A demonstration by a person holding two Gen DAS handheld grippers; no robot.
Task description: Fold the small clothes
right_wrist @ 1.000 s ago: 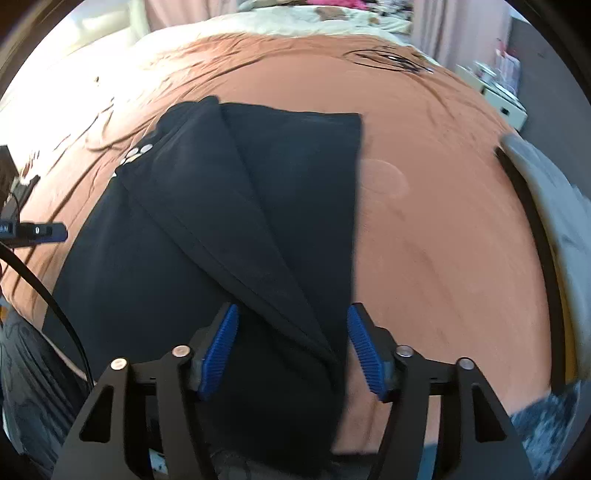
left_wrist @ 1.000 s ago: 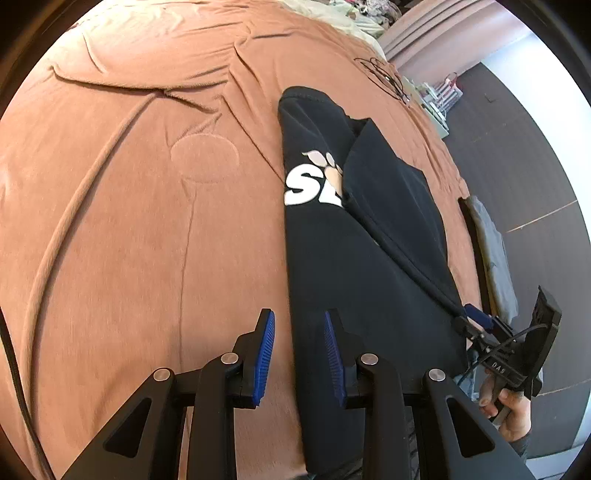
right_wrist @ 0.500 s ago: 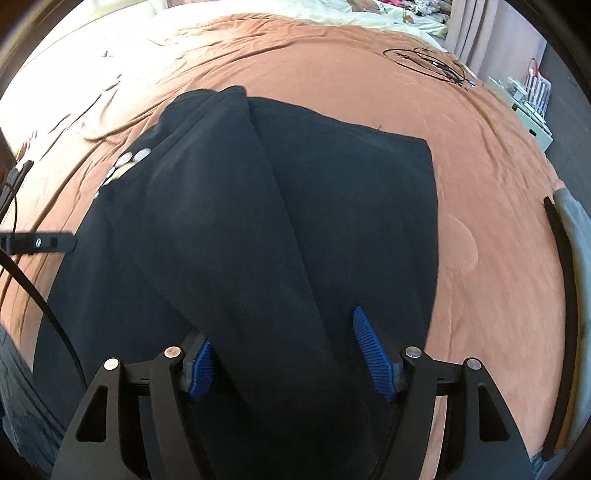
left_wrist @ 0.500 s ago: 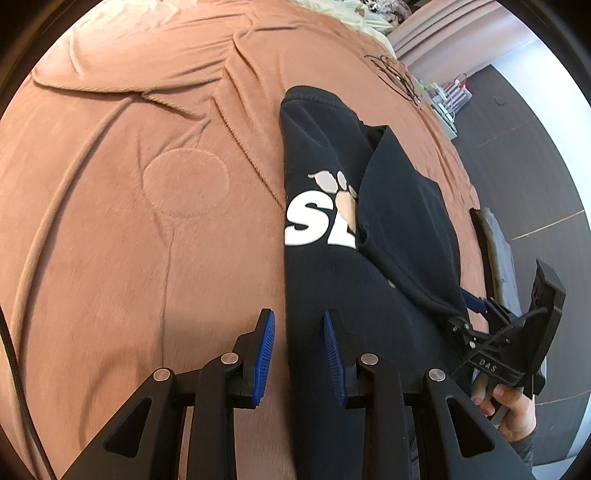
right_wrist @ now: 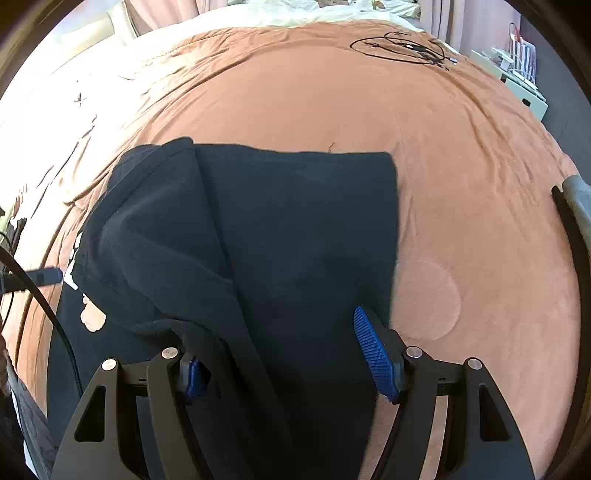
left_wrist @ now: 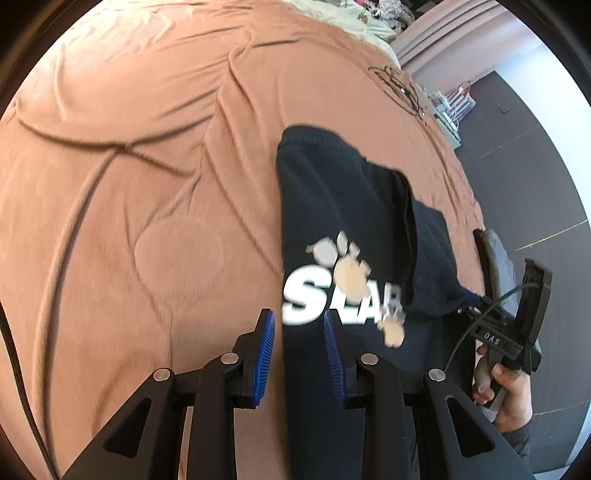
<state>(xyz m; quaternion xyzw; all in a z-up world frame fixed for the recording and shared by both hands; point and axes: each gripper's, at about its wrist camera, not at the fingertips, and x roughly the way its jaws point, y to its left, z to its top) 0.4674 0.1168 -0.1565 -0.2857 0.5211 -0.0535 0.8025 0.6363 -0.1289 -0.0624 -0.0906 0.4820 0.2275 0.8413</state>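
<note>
A black garment [left_wrist: 332, 206] with a white print and paw marks [left_wrist: 332, 291] lies on a brown blanket [left_wrist: 147, 184]. Its right part is folded over the middle as a flap [right_wrist: 159, 251]. My left gripper [left_wrist: 299, 350] stands open astride the garment's left edge, just short of the print, and its pads do not press the cloth. My right gripper [right_wrist: 284, 363] is open wide over the garment's near part. The flap's lower end drapes over its left finger and hides most of that pad. In the left wrist view the right gripper [left_wrist: 476, 301] meets the flap's tip, held by a hand [left_wrist: 509, 391].
A coil of black cable [right_wrist: 402, 46] lies at the blanket's far right. A white shelf unit [right_wrist: 524, 92] stands beyond the bed, and a grey item [right_wrist: 576, 195] sits at the right edge. Cream bedding [right_wrist: 258, 14] lies at the far end.
Both grippers have moved forward along the garment. The print has come up close to my left jaws. The flap, earlier flat between my right jaws, now drapes over the left finger.
</note>
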